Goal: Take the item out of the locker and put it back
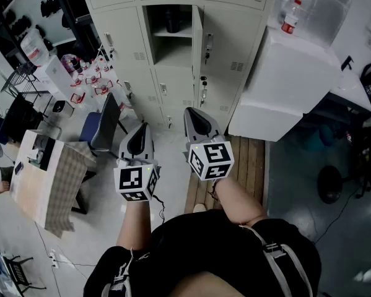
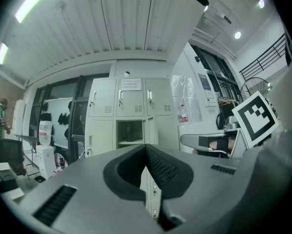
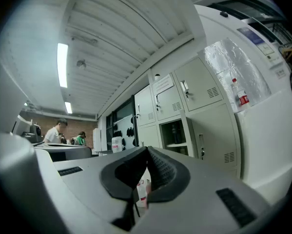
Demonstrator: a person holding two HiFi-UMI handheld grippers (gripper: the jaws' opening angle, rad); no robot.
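Observation:
The grey lockers (image 1: 173, 54) stand ahead of me, and one middle compartment (image 1: 171, 34) is open with its door (image 1: 197, 30) swung to the right. A dark bottle-like item (image 1: 171, 21) stands on the upper shelf inside. It also shows in the left gripper view as a dark item (image 2: 128, 130) and in the right gripper view as a dark item (image 3: 174, 131). My left gripper (image 1: 139, 140) and right gripper (image 1: 199, 122) are held side by side well short of the lockers. Both are shut with nothing between the jaws.
A white cabinet (image 1: 284, 85) with a red-labelled bottle (image 1: 289, 16) stands to the right of the lockers. A wooden bench (image 1: 250, 163) lies below it. On the left are a blue chair (image 1: 104, 125), a cloth-covered table (image 1: 49, 178) and water jugs (image 1: 89, 82). People (image 3: 55, 133) stand far off.

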